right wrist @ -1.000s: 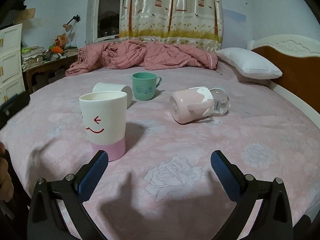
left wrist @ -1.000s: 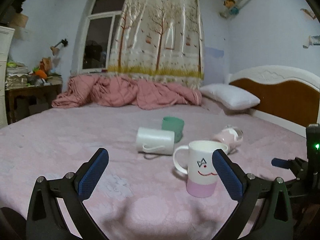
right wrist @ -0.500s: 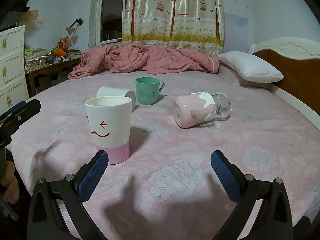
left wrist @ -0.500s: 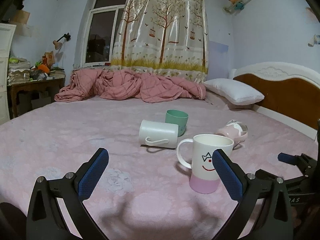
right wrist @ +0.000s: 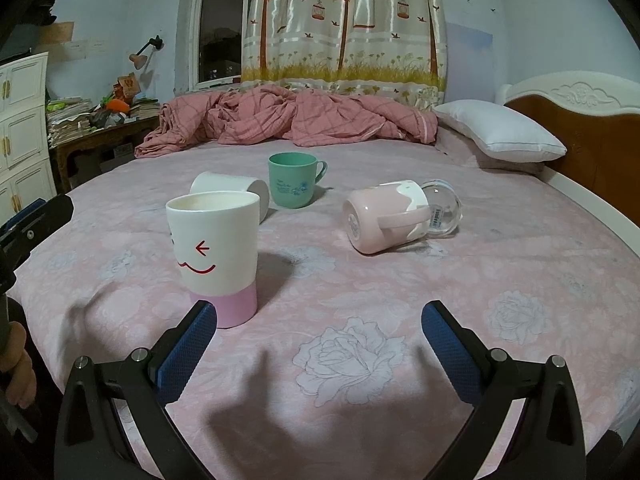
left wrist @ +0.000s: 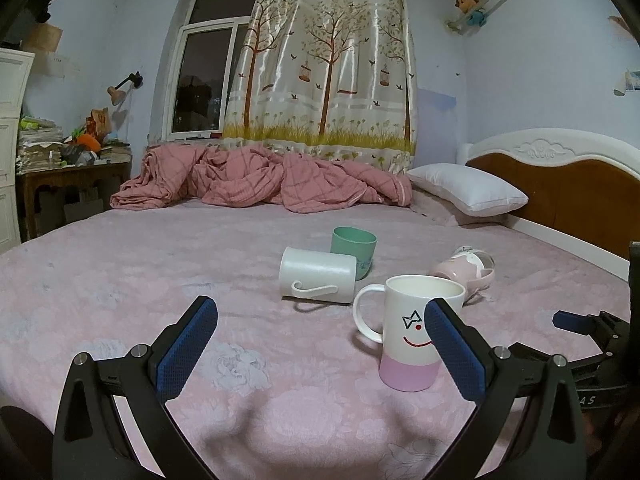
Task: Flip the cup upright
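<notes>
A white mug with a smiley face and pink base [left wrist: 412,332] [right wrist: 218,256] stands upright on the pink bed. A plain white mug [left wrist: 318,275] [right wrist: 232,188] lies on its side behind it. A pink cup with a clear lid [right wrist: 394,216] [left wrist: 466,274] also lies on its side. A green cup [left wrist: 354,246] [right wrist: 292,184] stands upright. My left gripper [left wrist: 320,346] is open and empty, its right finger just in front of the smiley mug. My right gripper [right wrist: 320,344] is open and empty, near the bed's front edge.
A crumpled pink quilt [left wrist: 260,180] and a white pillow [left wrist: 468,188] lie at the far end of the bed. A wooden headboard [left wrist: 568,184] is on the right. A cluttered desk [left wrist: 68,160] stands at the left. The right gripper shows at the left wrist view's right edge [left wrist: 592,328].
Both grippers have drawn back and risen slightly from the cups. The smiley mug stands where it was. Both grippers stay open.
</notes>
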A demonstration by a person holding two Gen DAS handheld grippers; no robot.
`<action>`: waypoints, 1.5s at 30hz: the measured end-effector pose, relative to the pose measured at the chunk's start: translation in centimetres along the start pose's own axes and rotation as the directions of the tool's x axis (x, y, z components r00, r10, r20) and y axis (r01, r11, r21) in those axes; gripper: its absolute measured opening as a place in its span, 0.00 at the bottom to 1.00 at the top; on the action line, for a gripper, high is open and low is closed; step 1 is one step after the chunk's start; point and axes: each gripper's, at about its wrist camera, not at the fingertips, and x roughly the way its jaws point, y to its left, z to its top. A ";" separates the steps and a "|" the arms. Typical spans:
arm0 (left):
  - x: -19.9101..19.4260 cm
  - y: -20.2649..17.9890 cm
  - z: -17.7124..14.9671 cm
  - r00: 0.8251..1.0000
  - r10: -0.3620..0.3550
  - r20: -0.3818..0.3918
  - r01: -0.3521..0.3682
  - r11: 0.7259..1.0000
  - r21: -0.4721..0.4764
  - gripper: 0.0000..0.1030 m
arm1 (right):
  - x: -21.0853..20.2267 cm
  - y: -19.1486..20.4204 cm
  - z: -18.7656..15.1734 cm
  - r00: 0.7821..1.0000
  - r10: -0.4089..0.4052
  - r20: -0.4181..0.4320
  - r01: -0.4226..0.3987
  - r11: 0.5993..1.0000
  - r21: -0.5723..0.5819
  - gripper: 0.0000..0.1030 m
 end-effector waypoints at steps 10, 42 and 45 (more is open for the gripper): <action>0.4 0.0 0.0 1.000 0.003 -0.018 -0.003 1.000 -0.016 1.00 | 0.1 0.0 0.0 1.000 -0.001 -0.001 0.001 1.000 0.001 1.00; 1.0 0.5 -0.6 0.999 0.027 -0.030 -0.028 0.999 -0.016 1.00 | 0.2 -0.3 -0.2 1.000 -0.002 -0.007 0.002 1.000 0.000 1.00; 1.1 0.6 -0.8 0.999 0.027 -0.036 -0.028 0.999 -0.019 1.00 | 0.2 -0.3 -0.2 1.000 -0.002 -0.006 0.002 1.000 0.001 1.00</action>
